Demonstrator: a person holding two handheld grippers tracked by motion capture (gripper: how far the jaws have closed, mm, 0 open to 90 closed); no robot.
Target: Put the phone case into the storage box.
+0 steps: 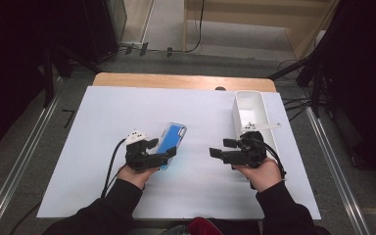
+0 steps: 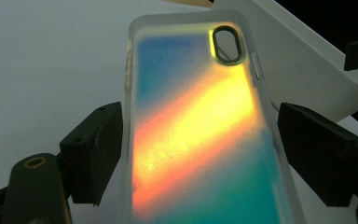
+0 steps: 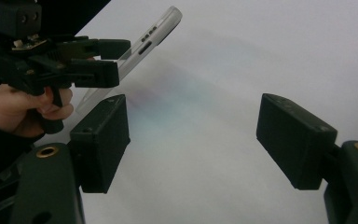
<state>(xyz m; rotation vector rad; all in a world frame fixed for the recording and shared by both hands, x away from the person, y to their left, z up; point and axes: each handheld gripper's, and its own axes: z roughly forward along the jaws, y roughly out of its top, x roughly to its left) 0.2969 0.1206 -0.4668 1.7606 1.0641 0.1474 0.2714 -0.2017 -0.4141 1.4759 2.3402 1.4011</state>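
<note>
Both grippers faced inward in the high view: I had the left gripper (image 1: pixel 169 152) clamped on the phone case (image 1: pixel 173 137). Left gripper view: case (image 2: pixel 200 135) lay between the jaws. Right gripper view: right gripper (image 3: pixel 193 135) stood apart, holding nothing above the white table (image 3: pixel 223 60)
</note>
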